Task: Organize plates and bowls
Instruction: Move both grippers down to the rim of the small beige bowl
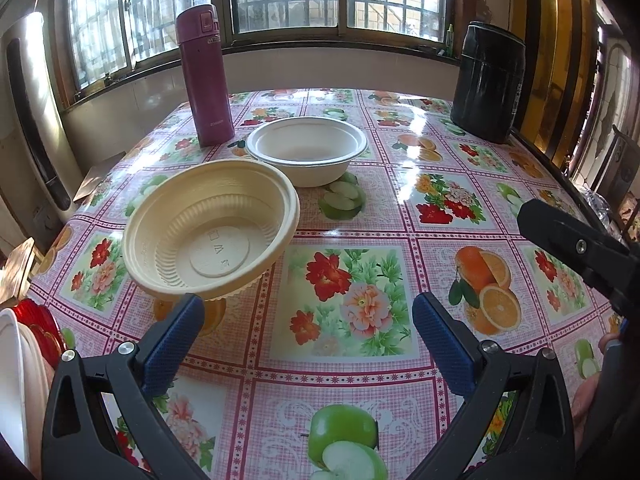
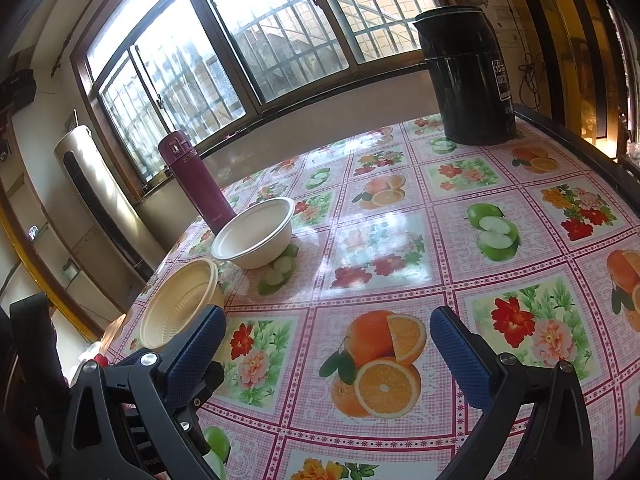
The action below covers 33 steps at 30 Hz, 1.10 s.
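A cream plastic bowl point(image 1: 212, 232) point(image 2: 180, 312) sits tilted toward me on the left of the flowered table point(image 1: 400, 216). Behind it stands a white paper bowl point(image 1: 308, 150) point(image 2: 256, 232), upright and empty. My left gripper point(image 1: 308, 314) hangs open just in front of the cream bowl, its left finger close under the bowl's near edge, nothing between the pads. My right gripper point(image 2: 328, 320) is open too, over the orange print to the right of the cream bowl, holding nothing.
A maroon flask point(image 1: 206, 80) stands behind the bowls and a black jug point(image 1: 488, 84) at the far right corner. A white plate point(image 1: 8, 380) and a red plate point(image 1: 40, 328) are stacked at the near left edge. A window wall lies beyond the table.
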{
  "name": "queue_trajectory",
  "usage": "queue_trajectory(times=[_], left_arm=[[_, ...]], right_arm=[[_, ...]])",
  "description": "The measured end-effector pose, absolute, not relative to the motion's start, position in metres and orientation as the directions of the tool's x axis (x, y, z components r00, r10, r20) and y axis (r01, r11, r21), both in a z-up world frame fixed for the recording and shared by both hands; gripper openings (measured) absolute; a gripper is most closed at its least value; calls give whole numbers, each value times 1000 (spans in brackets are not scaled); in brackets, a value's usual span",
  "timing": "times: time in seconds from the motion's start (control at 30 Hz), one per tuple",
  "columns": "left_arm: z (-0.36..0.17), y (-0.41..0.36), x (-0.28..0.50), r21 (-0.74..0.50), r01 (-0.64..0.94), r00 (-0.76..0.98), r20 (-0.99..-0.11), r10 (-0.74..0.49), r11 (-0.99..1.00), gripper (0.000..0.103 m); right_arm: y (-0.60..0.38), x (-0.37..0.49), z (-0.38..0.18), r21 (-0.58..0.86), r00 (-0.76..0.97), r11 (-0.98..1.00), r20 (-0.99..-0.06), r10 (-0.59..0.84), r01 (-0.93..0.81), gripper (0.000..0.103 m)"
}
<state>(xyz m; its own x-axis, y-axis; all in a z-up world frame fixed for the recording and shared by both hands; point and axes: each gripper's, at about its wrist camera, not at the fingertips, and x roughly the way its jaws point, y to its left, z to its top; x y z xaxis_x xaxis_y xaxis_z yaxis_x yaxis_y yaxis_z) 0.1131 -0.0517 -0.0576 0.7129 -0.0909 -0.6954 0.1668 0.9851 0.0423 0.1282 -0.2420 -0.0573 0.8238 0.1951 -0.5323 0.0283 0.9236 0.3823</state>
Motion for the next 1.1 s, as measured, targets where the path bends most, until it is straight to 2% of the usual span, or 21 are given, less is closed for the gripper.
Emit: queue_trajectory(times=[0.2,0.37,0.47,0.63,0.73,0.83,0.93,1.1], left_arm=[[-33,-21,97,159,126,754,-657,10,979,103],[10,31,93,219,41,795,-598,101,975,103],[32,57,97,293,-36,820,-538,195,956,103],[44,72,118,445,-72,820,-483,307,893,103],[36,70,135,501,-41,806,-495,324,865,103],[23,69,154,518,2,774,-543,327,856,103],[15,67,178,490,46,737,-605,302,871,103],[-3,72,225,355,69,620,-747,239,932,103]], right_arm=[[-239,129,-58,355,826,934,-535,176,31,103],[-236,132,-54,380,829,925,-521,203,12,103],[-226,140,-49,401,825,916,-512,239,-17,103],[-189,169,-41,467,787,878,-498,363,-109,103],[-169,192,-46,557,744,819,-488,457,-137,103],[-154,212,-56,619,707,776,-494,506,-123,103],[-146,226,-65,668,686,738,-494,534,-94,102],[-137,241,-73,700,662,708,-488,569,-93,102]])
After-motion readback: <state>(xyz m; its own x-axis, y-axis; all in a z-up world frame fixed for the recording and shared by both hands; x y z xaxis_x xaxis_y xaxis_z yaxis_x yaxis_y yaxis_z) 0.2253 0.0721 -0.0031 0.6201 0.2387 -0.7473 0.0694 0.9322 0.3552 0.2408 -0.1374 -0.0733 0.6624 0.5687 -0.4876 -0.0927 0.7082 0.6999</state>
